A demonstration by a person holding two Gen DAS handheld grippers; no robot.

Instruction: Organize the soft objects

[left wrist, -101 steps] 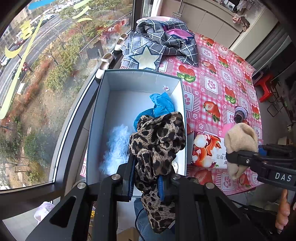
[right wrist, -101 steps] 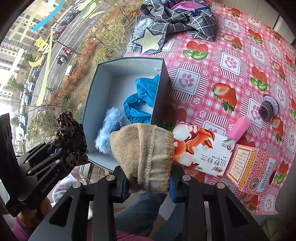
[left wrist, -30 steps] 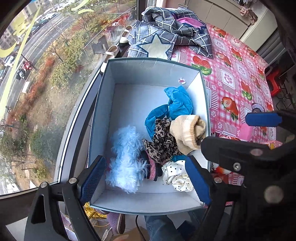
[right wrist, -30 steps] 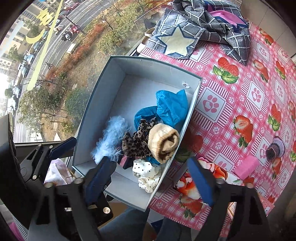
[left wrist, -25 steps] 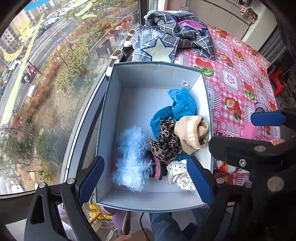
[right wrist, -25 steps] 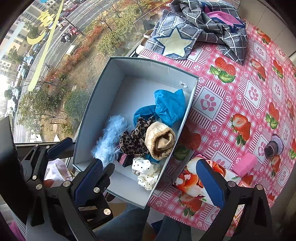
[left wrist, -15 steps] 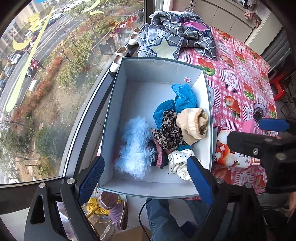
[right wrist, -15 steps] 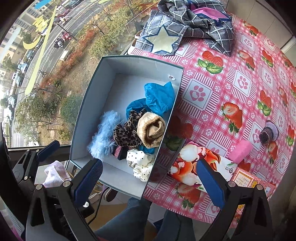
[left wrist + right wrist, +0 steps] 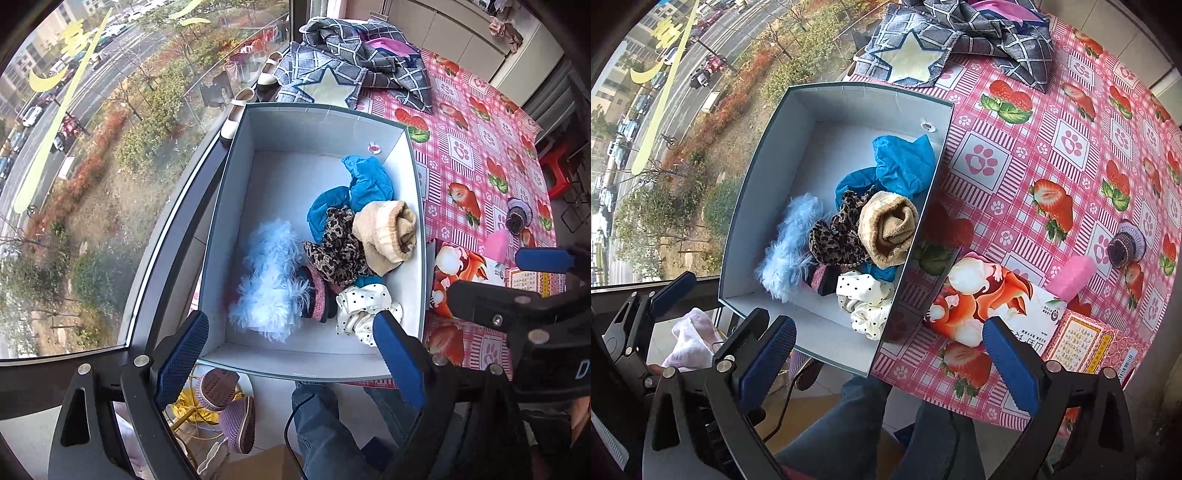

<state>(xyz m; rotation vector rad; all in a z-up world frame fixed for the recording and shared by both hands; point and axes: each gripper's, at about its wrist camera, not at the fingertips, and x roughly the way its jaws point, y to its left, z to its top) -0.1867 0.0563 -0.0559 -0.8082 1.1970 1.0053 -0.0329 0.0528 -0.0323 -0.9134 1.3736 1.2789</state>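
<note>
Sitting at the window edge of the pink strawberry-and-paw-print tablecloth, the grey open-topped cardboard box holds all the gathered soft pieces bunched toward its near right corner. A fluffy pale-blue fur piece lies along the middle of the floor, and a leopard-print fabric scrunchie sits beside it, touching a rolled beige knit sock that leans on the right wall. Behind these a crumpled bright-blue cloth spreads out, and a white polka-dot scrunchie lies in front, near the corner, next to a dark pink-trimmed band.

The left gripper hangs above the box's near wall with its blue-padded jaws spread wide, holding nothing. The right gripper hovers over the box's corner and the table edge, likewise wide apart and empty.

On the cloth outside the box lie a small pink foam block, a purple crocheted round piece, an orange-and-white tissue pack and a grey checked garment with a pale star patch.
</note>
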